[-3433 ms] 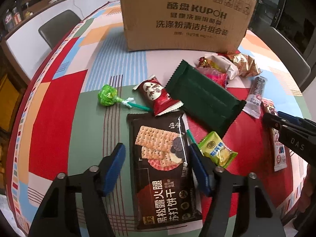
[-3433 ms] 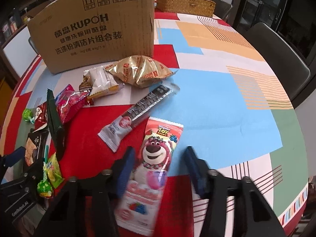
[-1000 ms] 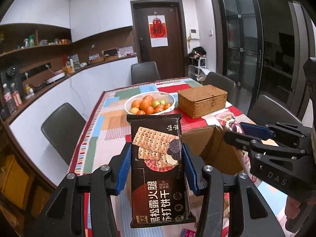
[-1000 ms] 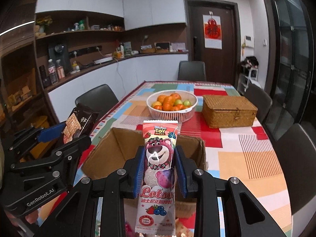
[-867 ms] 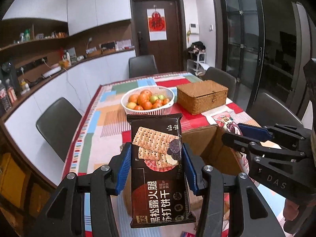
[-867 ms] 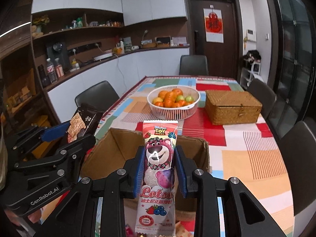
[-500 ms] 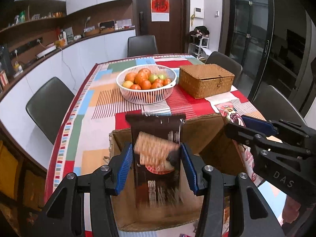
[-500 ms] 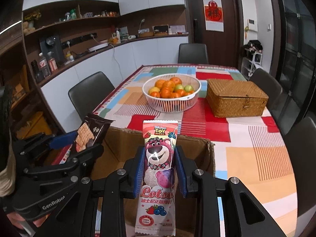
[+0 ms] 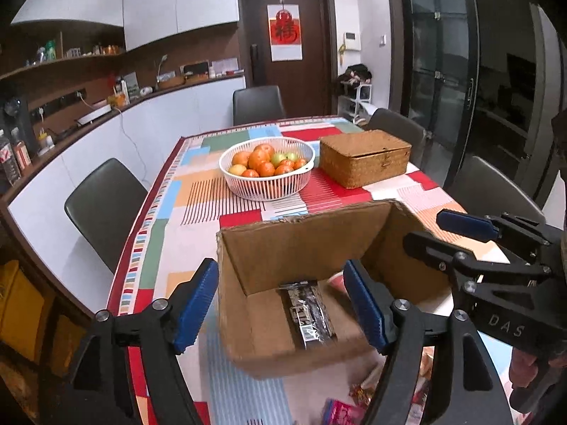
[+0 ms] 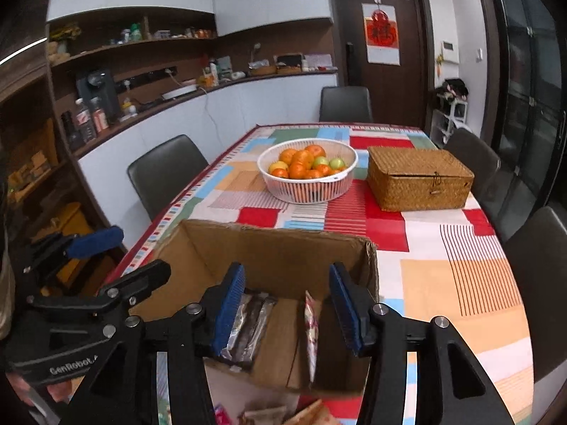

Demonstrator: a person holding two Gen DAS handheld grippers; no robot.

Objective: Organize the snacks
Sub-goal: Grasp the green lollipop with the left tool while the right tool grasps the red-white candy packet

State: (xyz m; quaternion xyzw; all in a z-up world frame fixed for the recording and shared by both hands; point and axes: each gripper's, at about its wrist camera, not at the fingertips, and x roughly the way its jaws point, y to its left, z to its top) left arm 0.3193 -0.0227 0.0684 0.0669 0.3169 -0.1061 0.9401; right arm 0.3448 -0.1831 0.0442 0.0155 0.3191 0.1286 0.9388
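An open cardboard box [image 9: 301,244] stands on the patchwork tablecloth just ahead of both grippers. The dark cracker packet [image 9: 308,315] lies flat on its floor. The pink Lotso packet [image 10: 311,326] stands on edge inside, to the right of the cracker packet [image 10: 248,326]. My left gripper [image 9: 281,306] hovers over the box's near wall, its jaws opening with nothing between the pads. Above the same box [image 10: 283,244], my right gripper [image 10: 287,308] is also opening and holds nothing. Each gripper shows in the other's view: the right gripper [image 9: 436,230], the left gripper [image 10: 131,255].
Beyond the box are a white basket of fruit [image 9: 266,168] and a lidded wicker box [image 9: 365,157]. Loose snack wrappers [image 9: 340,411] lie on the table in front of the box. Dark chairs [image 9: 102,205] ring the table, and a counter runs along the left wall.
Both grippers have let go: the cracker packet and the Lotso packet dropped from between the pads into the box, and both pairs of jaws stand wider.
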